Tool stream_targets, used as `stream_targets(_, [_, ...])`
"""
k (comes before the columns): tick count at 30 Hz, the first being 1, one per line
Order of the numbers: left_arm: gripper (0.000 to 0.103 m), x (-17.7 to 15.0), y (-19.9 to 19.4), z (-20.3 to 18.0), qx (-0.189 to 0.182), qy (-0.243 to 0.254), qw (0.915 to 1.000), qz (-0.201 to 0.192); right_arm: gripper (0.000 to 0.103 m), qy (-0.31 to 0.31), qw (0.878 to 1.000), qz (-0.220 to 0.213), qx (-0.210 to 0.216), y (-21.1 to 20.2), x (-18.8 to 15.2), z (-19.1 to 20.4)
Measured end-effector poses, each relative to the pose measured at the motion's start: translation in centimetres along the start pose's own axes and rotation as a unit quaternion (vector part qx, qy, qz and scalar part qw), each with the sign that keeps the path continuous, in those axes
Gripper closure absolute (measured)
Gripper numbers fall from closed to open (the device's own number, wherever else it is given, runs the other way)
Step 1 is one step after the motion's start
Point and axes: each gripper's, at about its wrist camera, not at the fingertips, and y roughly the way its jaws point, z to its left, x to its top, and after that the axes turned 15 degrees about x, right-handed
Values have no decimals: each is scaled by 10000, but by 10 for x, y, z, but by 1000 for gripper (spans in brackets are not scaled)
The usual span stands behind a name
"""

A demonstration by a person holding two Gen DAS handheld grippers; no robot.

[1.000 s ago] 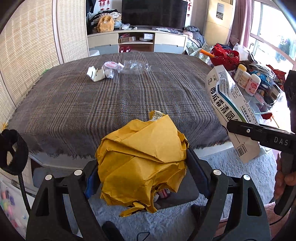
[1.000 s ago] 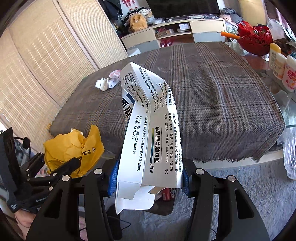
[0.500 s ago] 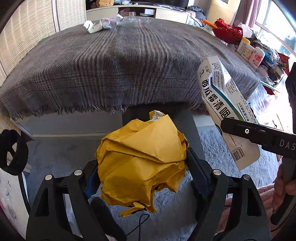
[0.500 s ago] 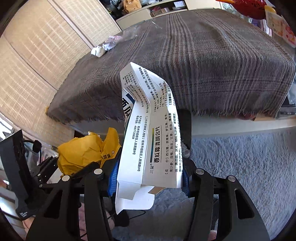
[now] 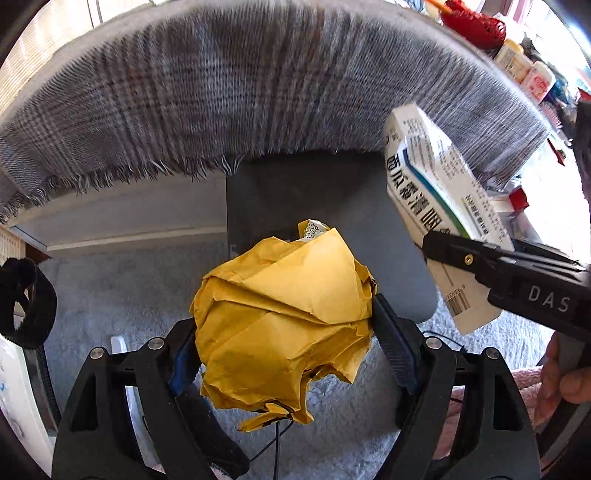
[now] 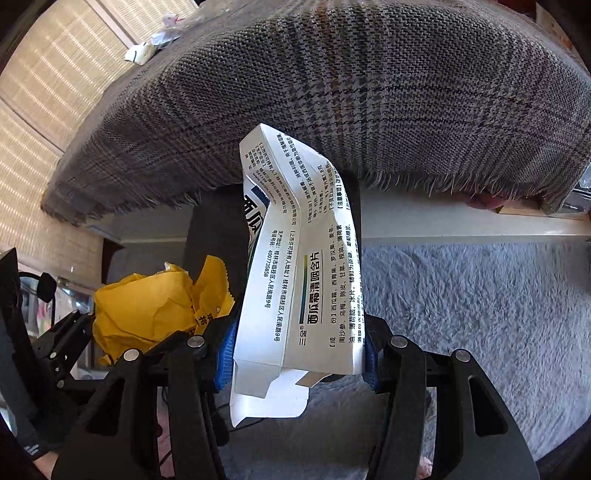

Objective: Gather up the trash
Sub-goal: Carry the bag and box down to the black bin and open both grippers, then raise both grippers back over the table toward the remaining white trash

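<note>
A crumpled yellow paper envelope (image 5: pixel 284 325) fills the space between the fingers of my left gripper (image 5: pixel 284 332), which is shut on it. In the right wrist view a flattened white medicine box (image 6: pixel 299 277) with printed text stands up between the pads of my right gripper (image 6: pixel 299 354), shut on it. That box (image 5: pixel 439 206) also shows at the right of the left wrist view. Both grippers point steeply down beside the table's front edge, above a dark grey bin (image 5: pixel 325 199) on the floor. A few white scraps (image 6: pixel 147 51) lie at the table's far side.
The table (image 6: pixel 369 92) wears a grey plaid cloth with a fringed edge that hangs over the bin. Grey shaggy carpet (image 6: pixel 461 314) covers the floor. A red basket (image 5: pixel 476 22) and bottles (image 5: pixel 524 70) crowd the right side. A person's hand (image 5: pixel 561 380) holds the right gripper.
Both grippers have sunk below the table's edge and tipped further down, each still holding its piece. The table top has slid up in view and the dark bin has grown larger.
</note>
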Motion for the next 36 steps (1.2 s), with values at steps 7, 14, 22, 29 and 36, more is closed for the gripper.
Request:
stream_targets(7, [24, 5, 9, -4, 58, 35, 10000, 48, 47, -32, 10000, -14, 21, 6, 8, 6])
stream_targets(14, [21, 3, 7, -5, 61, 38, 10000, 56, 45, 77, 9999, -93, 44, 4, 15, 10])
stream_targets(22, [8, 13, -6, 2, 16, -11, 10000, -60, 38, 135, 9997, -206, -32, -3, 17, 9])
stream_targets(29, [8, 12, -14, 8, 55, -25, 9999, -115, 35, 152, 9994, -295, -43, -9, 17, 8])
stream_targets(36, [8, 20, -33, 16, 20, -104, 9997, -240, 32, -53, 9992, -393, 50, -25, 24, 23])
